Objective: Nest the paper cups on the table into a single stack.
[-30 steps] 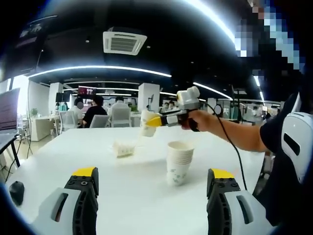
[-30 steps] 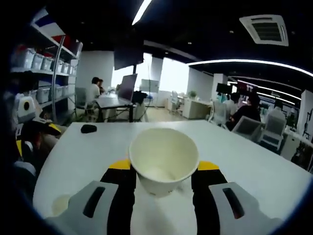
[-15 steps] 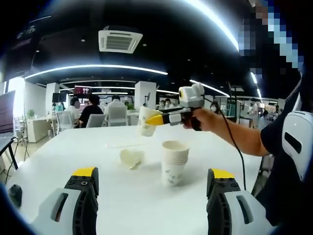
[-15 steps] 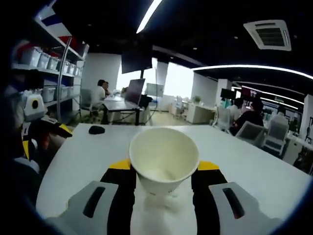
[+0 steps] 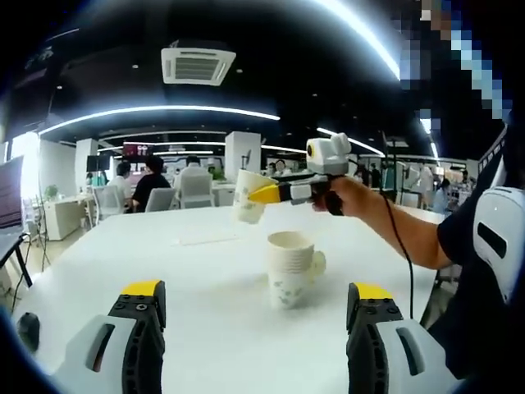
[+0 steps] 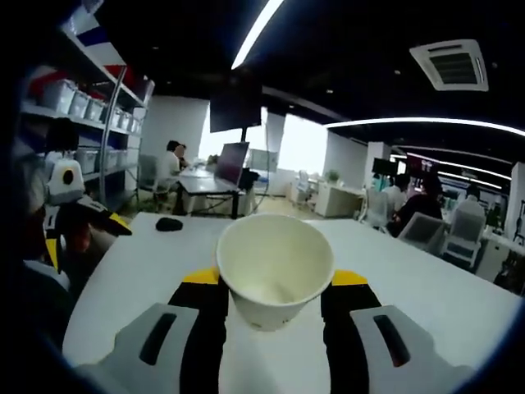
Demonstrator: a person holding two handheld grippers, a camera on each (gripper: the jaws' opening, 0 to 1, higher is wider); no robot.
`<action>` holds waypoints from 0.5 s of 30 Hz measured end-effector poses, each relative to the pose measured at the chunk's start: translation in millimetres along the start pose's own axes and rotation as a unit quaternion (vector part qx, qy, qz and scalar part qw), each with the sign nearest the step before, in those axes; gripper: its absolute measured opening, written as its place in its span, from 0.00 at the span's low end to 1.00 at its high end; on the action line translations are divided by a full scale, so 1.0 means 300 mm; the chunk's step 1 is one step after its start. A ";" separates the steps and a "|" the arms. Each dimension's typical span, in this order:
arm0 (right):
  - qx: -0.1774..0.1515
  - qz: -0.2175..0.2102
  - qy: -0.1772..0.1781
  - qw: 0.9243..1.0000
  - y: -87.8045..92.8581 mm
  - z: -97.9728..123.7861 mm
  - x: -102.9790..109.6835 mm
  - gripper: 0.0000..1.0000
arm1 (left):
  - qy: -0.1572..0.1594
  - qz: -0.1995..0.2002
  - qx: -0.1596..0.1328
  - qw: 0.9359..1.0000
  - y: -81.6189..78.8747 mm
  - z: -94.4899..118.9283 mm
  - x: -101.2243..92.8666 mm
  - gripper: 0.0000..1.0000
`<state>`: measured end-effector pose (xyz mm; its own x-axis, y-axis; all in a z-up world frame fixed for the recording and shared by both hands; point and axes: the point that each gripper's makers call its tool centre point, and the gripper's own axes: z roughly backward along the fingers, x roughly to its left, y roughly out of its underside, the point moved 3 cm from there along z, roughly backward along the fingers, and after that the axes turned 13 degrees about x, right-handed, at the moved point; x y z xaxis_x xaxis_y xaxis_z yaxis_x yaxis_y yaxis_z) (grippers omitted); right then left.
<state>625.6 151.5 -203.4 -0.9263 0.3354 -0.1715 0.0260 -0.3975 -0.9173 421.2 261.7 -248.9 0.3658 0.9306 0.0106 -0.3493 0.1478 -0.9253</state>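
From the left gripper view I count one stack of nested cups (image 5: 288, 272) standing on the white worktop (image 5: 197, 279), one loose cup lying just behind it (image 5: 316, 262), and one single cup (image 5: 246, 195) held in the air above the worktop by my right gripper (image 5: 256, 195). My left gripper (image 5: 254, 308) has its fingers spread wide apart with nothing between them. The right gripper view adds what the other cannot show: the fingers of the right gripper clenched on both sides of the cup, whose open mouth faces the camera, and a dark mouse (image 6: 169, 223) lying far off on the worktop.
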 end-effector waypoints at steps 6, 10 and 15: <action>0.004 0.034 -0.011 0.999 0.008 0.009 0.026 0.47 | -0.003 -0.002 0.004 1.000 -0.005 -0.010 -0.012 0.97; -0.006 0.030 -0.019 0.999 0.012 0.020 0.030 0.47 | -0.001 -0.010 0.014 1.000 -0.006 -0.027 -0.029 0.97; -0.007 0.039 -0.018 0.999 0.017 0.038 0.041 0.47 | 0.003 -0.014 0.016 1.000 -0.023 -0.043 -0.041 0.97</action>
<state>610.2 143.8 -205.9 -0.9345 0.2726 -0.2287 0.1026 -0.4090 -0.9068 430.1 244.8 -247.5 0.3811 0.9239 0.0349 -0.3652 0.1851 -0.9124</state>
